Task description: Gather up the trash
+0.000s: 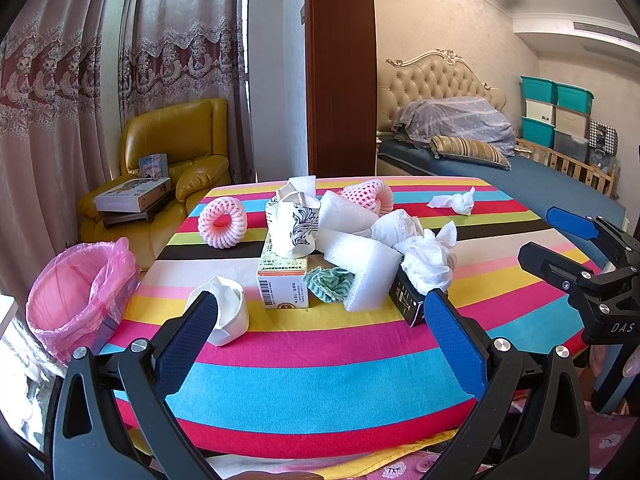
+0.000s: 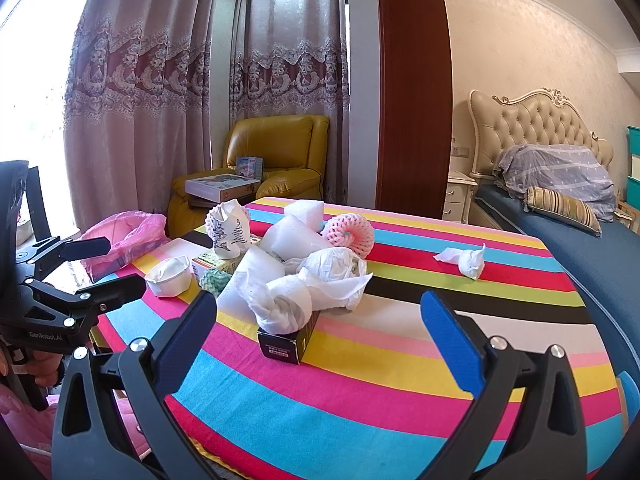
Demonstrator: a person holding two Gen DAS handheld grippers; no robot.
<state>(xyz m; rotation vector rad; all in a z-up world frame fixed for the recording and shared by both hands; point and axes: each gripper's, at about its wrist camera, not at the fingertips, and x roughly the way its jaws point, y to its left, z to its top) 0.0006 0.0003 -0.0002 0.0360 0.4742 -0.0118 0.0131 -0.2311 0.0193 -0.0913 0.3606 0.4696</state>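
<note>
Trash is piled mid-table on a striped cloth (image 1: 320,384): a crushed white paper cup (image 1: 230,316) (image 2: 170,276), a small carton (image 1: 282,282), a green rag (image 1: 330,284), white foam blocks (image 1: 362,272), a black box (image 1: 408,304) (image 2: 286,342) topped with wadded tissue (image 1: 430,258) (image 2: 286,306), a patterned paper bag (image 1: 294,222) (image 2: 230,232) and pink foam nets (image 1: 222,222) (image 2: 352,234). One loose tissue (image 1: 454,200) (image 2: 466,260) lies far right. My left gripper (image 1: 320,300) (image 2: 108,266) hovers open before the cup and carton. Open too, my right gripper (image 2: 318,300) (image 1: 554,238) faces the black box.
A bin lined with a pink bag (image 1: 76,292) (image 2: 124,236) stands off the table's left edge. Behind it is a yellow armchair (image 1: 176,148) holding boxes. A wooden post (image 1: 340,68), a bed (image 1: 520,172) and stacked storage bins (image 1: 556,116) lie beyond.
</note>
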